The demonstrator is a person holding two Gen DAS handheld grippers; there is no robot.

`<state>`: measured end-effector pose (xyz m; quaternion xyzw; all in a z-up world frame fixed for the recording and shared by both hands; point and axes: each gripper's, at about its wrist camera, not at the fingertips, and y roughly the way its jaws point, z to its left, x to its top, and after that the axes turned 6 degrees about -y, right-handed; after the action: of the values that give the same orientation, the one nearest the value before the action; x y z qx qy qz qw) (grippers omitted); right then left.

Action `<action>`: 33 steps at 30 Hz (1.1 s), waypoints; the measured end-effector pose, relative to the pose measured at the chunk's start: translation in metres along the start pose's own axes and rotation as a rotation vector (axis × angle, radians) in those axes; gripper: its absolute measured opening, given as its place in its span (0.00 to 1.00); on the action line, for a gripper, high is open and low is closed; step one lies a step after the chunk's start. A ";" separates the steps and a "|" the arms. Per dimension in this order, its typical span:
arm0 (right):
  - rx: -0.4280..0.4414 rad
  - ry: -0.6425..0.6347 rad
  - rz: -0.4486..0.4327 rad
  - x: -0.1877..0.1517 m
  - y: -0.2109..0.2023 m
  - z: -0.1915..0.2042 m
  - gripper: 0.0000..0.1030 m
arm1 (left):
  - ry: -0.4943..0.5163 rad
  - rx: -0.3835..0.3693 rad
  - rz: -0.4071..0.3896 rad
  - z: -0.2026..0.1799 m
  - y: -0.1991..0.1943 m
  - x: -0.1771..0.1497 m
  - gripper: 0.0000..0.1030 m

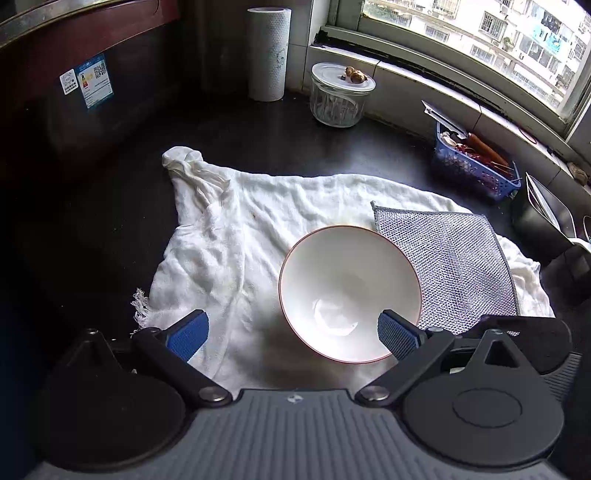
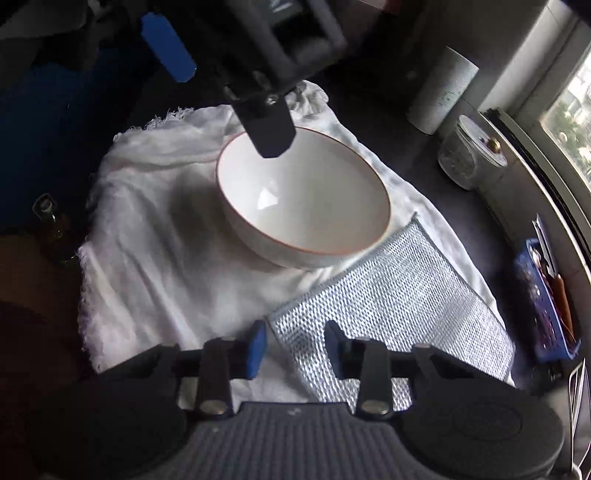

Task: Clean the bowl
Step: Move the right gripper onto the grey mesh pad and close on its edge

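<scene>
A white bowl with a thin red-brown rim stands on a crumpled white cloth that is spread over the dark counter. In the left wrist view the bowl is near the centre, a little toward 4 o'clock, and it is tilted, so its opening faces the camera. The left gripper is wide open; its right blue pad lies in front of the bowl's rim at 5 o'clock, and its left pad is over the cloth, apart from the bowl. I cannot tell if the right pad touches the rim. A silver mesh dishcloth lies flat on the white cloth at 3 o'clock from the bowl, and the bowl's rim overlaps its edge. In the right wrist view the right gripper is partly open, and it holds nothing. It hovers over the near corner of the mesh dishcloth, with the bowl farther away at 12 o'clock. At the back of the counter, at 12 o'clock in the left view, a paper towel roll stands upright. Beside it, at 1 o'clock, there is a glass jar with a clear lid. A blue plastic basket with kitchen tools stands at 2 o'clock, under the window.
</scene>
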<state>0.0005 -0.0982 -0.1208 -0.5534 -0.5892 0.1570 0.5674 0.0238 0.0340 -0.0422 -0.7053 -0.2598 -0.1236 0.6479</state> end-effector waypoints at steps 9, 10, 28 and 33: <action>0.069 0.515 -0.127 -0.036 -0.029 -0.069 0.01 | 0.002 -0.008 0.010 -0.002 0.005 0.003 0.96; 0.070 0.620 -0.153 -0.047 -0.035 -0.082 0.01 | 0.005 -0.008 0.011 -0.003 0.005 0.003 0.96; -0.208 0.790 -0.046 -0.099 -0.078 -0.109 0.38 | 0.033 -0.016 0.016 -0.020 0.009 0.008 0.96; -0.279 0.681 -0.057 -0.090 -0.087 -0.107 0.44 | 0.022 -0.019 0.026 -0.018 0.011 0.008 0.96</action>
<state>0.0259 -0.2495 -0.0617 -0.6291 -0.3976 -0.1340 0.6544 0.0393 0.0178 -0.0452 -0.7134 -0.2423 -0.1253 0.6455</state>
